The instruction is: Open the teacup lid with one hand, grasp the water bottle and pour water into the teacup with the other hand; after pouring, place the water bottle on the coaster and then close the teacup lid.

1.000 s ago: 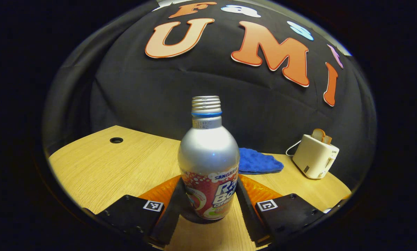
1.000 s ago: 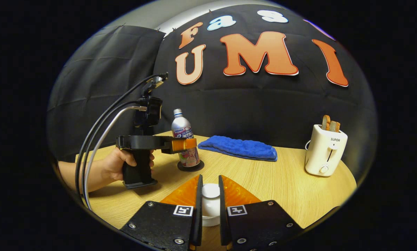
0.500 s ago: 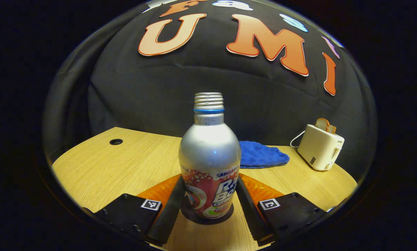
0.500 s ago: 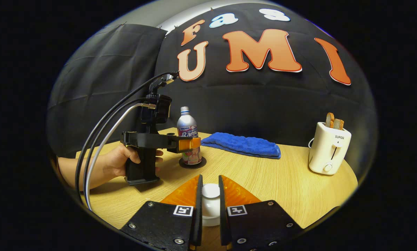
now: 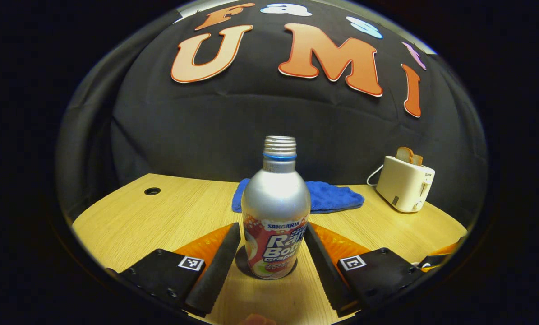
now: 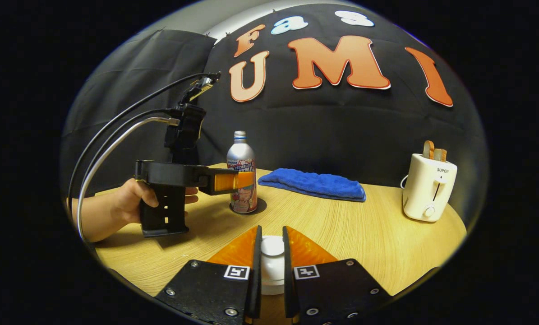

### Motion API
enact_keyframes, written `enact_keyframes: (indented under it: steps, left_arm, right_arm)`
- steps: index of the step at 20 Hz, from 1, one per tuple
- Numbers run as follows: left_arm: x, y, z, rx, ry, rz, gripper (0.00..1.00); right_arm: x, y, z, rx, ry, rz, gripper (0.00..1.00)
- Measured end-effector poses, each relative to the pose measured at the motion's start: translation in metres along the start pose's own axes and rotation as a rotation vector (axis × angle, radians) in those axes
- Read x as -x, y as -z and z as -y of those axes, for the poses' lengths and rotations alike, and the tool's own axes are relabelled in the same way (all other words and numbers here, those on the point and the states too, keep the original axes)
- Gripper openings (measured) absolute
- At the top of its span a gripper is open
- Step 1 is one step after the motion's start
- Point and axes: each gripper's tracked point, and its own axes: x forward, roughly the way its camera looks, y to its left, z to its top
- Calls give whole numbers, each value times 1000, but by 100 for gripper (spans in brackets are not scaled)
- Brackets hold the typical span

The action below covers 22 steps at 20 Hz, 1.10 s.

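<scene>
In the left gripper view the water bottle [image 5: 275,212] stands upright on the dark round coaster [image 5: 241,266], straight ahead at 12 o'clock between the fingers of the left tongs [image 5: 269,257]. The left tongs are released: a gap shows on each side of the bottle, and neither finger touches it. In the right gripper view the left tongs [image 6: 240,180] reach the bottle [image 6: 241,171] from its 9 o'clock side, held by a hand [image 6: 129,201].

The right tongs [image 6: 269,259] are clenched on the white teacup lid [image 6: 272,253], both fingers pressed against its knob; the cup beneath is hidden.

The counter [image 6: 364,234] is light wood. A blue cloth [image 6: 312,183] lies at 1 o'clock beyond the bottle, near the black cloth wall, and a white toaster [image 6: 428,192] with bread slices in it stands at 3 o'clock, well apart. A round hole [image 5: 152,191] marks the counter at 10 o'clock in the left gripper view.
</scene>
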Motion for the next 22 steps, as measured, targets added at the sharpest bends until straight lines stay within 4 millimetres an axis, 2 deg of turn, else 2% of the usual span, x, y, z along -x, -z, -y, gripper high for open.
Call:
enact_keyframes:
  steps: [2,3,6,7,8,9,10,11,13,15,16,18,19,22]
  left_arm:
    - [7,-2,0,9,-1,10,89]
    - [11,-4,-1,11,-1,17,93]
    - [22,-11,-5,9,-12,37,94]
    - [27,-14,-5,13,-9,48,93]
    - [31,-17,-6,18,-11,60,93]
    - [37,-21,-7,21,-11,76,93]
    - [43,-25,-8,19,-15,91,89]
    - [49,-31,-9,15,-20,104,93]
    - [67,-47,-9,14,-26,144,93]
    - [86,-62,-9,12,-34,189,93]
    - [97,-69,-6,8,-32,213,89]
    - [117,-83,-3,-9,-40,255,96]
    - [129,-91,-1,-15,-42,277,89]
    - [160,-109,4,-40,-55,343,89]
  right_arm:
    - [0,0,-1,12,8,13,22]
    - [1,-1,0,19,15,17,23]
    - [2,-1,5,33,46,14,28]
    - [2,-3,7,27,55,16,36]
    - [5,-5,7,21,62,27,40]
    - [8,-10,8,21,70,42,55]
    - [11,-18,9,23,84,64,61]
    - [15,-27,11,27,96,90,69]
    - [23,-51,16,31,122,147,78]
    - [36,-75,21,35,154,209,82]
    - [43,-87,25,35,174,241,84]
    - [60,-110,29,36,198,297,88]
    - [68,-119,30,44,208,318,88]
    - [89,-144,37,58,249,373,88]
